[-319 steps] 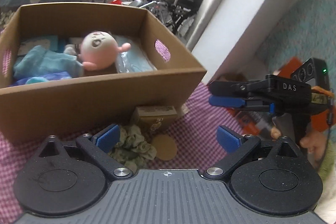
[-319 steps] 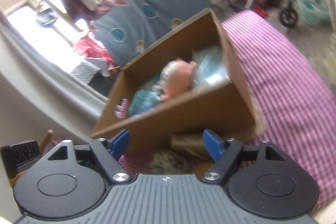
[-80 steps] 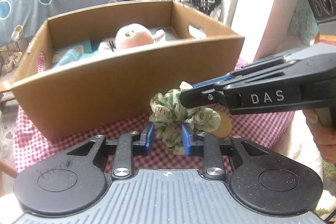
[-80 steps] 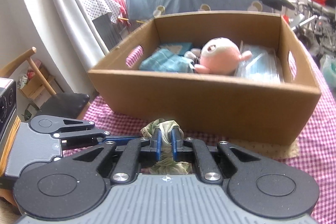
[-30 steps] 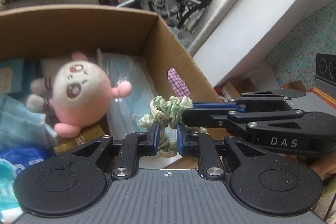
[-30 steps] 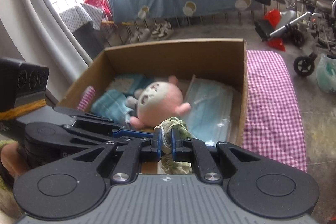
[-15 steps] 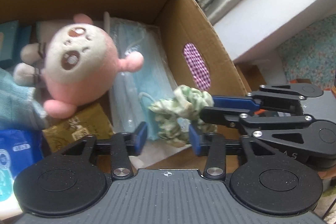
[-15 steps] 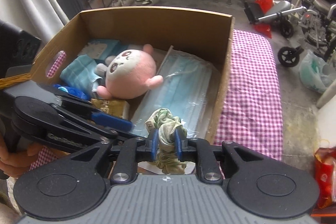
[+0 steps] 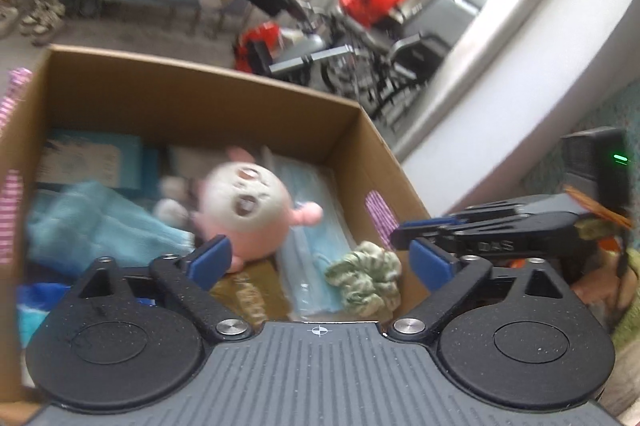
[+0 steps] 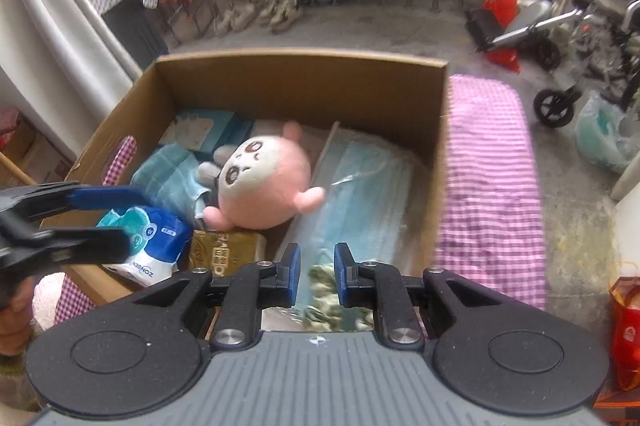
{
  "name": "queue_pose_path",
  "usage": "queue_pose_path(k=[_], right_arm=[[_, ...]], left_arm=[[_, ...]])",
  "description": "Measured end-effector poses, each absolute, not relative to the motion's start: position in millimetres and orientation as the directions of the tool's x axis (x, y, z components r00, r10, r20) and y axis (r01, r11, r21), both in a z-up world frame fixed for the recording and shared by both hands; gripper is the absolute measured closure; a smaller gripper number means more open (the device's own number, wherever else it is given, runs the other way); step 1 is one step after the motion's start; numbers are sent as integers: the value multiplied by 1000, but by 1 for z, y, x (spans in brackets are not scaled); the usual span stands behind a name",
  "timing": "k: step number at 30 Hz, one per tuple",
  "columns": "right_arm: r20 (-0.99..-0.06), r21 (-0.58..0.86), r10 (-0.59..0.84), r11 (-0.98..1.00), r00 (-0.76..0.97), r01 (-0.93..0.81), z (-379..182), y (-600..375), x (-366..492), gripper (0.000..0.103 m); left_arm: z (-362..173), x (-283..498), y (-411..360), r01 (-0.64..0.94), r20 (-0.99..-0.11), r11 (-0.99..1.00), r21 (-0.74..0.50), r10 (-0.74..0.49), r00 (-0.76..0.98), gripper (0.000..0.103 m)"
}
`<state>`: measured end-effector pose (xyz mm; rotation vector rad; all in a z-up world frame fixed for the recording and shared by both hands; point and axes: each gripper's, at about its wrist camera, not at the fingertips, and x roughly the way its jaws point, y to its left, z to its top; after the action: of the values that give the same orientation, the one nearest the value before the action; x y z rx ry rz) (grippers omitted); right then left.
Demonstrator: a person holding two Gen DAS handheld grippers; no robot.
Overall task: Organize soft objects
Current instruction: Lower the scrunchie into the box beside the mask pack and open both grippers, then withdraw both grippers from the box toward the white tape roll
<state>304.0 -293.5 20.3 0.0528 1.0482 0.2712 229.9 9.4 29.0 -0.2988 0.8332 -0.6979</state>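
Note:
The green scrunchie [image 9: 366, 280] lies inside the cardboard box [image 9: 200, 82] at its near right corner, on the blue mask pack [image 9: 308, 266]. My left gripper [image 9: 320, 261] hangs above the box's near side; its jaws are opening wide and no pad touches the scrunchie. My right gripper [image 9: 398, 231] hovers over the box's right wall, just above the scrunchie and apart from it. In the right wrist view the right gripper [image 10: 317, 274] stands a little open, with the blurred scrunchie [image 10: 324, 296] showing low in the gap. The left gripper [image 10: 136, 218] reaches in from the left.
A pink plush [image 10: 268, 182], a light blue towel [image 10: 172, 178], a blue-white tissue pack [image 10: 156, 238] and a gold packet [image 10: 224, 250] fill the box [image 10: 304, 82]. It stands on a pink checked cloth [image 10: 488, 186]. A wheelchair [image 10: 552, 22] stands on the floor beyond.
The left jaws spread wide and the left gripper drew back and up. The scrunchie left the right gripper's pads and now lies in the box's near right corner.

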Motion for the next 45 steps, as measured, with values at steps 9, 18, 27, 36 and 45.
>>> queue_pose_path(k=[9, 18, 27, 36, 45], right_arm=[[-953, 57, 100, 987, 288, -153, -33, -263, 364, 83], [-987, 73, 90, 989, 134, -128, -59, -260, 359, 83], [-981, 108, 126, 987, 148, -119, -51, -257, 343, 83], [-826, 246, 301, 953, 476, -175, 42, -270, 260, 42], [-648, 473, 488, 859, 585, -193, 50, -278, 160, 42]], left_arm=[[34, 209, 61, 429, -522, 745, -510, -665, 534, 1], [16, 207, 85, 410, -514, 771, -487, -633, 579, 1], [17, 198, 96, 403, -489, 765, -502, -635, 598, 1], [31, 167, 98, 425, -482, 773, -471, -629, 611, 1], [6, 147, 49, 533, -624, 741, -409, -653, 429, 1]])
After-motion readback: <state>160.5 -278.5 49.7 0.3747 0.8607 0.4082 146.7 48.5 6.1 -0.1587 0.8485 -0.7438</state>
